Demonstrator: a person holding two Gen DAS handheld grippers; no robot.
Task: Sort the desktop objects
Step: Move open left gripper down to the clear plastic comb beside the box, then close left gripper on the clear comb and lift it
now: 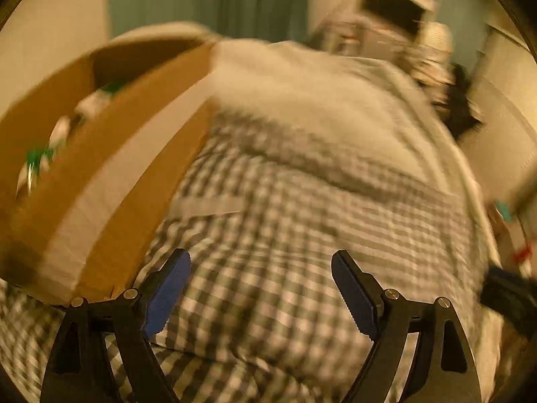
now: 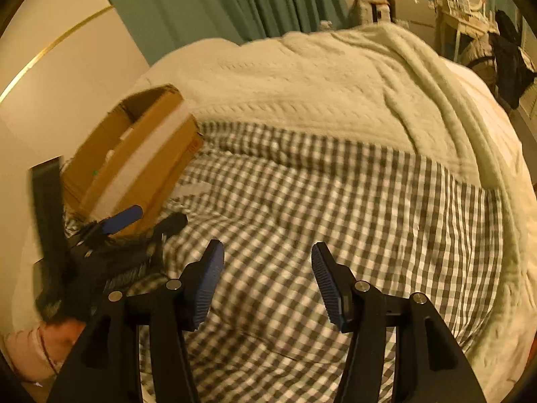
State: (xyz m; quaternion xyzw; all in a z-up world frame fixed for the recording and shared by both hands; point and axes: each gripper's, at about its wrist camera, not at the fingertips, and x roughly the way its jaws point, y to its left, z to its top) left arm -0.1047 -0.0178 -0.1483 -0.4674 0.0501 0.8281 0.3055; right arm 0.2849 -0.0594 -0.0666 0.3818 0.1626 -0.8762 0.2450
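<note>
A brown cardboard box (image 1: 100,154) stands on the bed at the left, and several white and green items (image 1: 40,161) lie blurred inside it. My left gripper (image 1: 261,268) is open over the checked bedcover (image 1: 302,235), just right of the box, with nothing between its blue pads. In the right wrist view my right gripper (image 2: 268,258) is also open above the checked cover (image 2: 335,201), empty. The left gripper (image 2: 144,218) shows at the left of that view, in front of the box (image 2: 141,154), with a hand (image 2: 30,346) below it.
A cream knitted blanket (image 2: 319,77) covers the far half of the bed. Green curtains (image 2: 218,0) hang behind. A cluttered shelf and dark clothing (image 2: 506,57) stand at the far right. A dark part of the other gripper (image 1: 510,295) enters the left wrist view at right.
</note>
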